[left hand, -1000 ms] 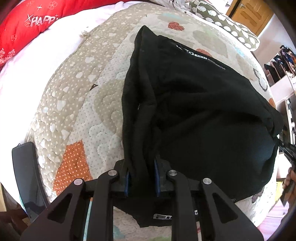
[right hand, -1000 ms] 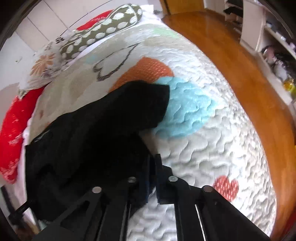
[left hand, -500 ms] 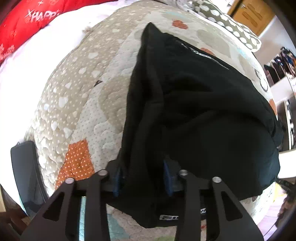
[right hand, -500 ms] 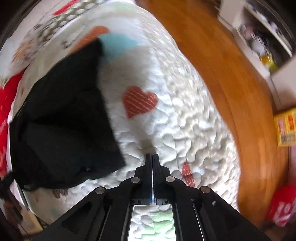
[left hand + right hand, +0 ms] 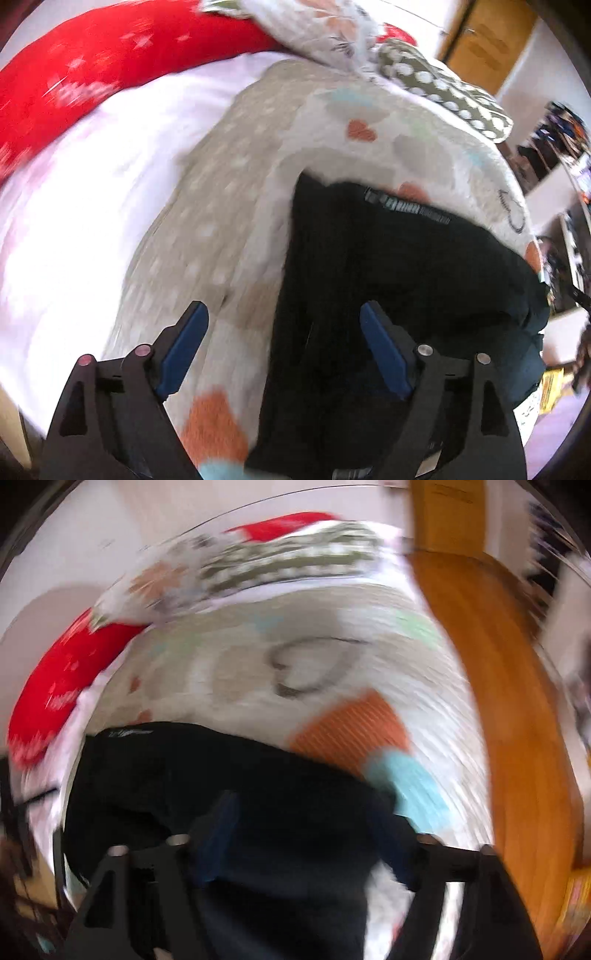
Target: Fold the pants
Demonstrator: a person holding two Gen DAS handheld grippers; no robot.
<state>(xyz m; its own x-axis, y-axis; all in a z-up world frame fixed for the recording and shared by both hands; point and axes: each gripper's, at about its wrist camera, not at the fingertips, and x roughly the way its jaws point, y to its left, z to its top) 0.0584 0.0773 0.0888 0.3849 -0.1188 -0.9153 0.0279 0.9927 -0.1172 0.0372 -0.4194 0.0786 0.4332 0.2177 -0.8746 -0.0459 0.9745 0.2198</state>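
The black pants (image 5: 406, 288) lie folded in a bundle on the patterned quilt (image 5: 236, 206). My left gripper (image 5: 284, 314) is open wide above the pants' near left edge, holding nothing; its right finger is over the black cloth and its left finger over the quilt. In the blurred right wrist view the pants (image 5: 229, 775) fill the lower middle, and my right gripper (image 5: 306, 812) is open wide over them, with both blue pads (image 5: 218, 834) apart.
A red pillow (image 5: 110, 74) and a spotted cushion (image 5: 443, 96) lie at the head of the bed. White sheet (image 5: 74, 229) shows to the left. Wooden floor (image 5: 509, 709) runs along the bed's right side, with shelves (image 5: 569, 206) beyond.
My left gripper has let go of the pants' edge and opened wide. My right gripper, shut and empty half a second ago, has opened and swung back over the pants.
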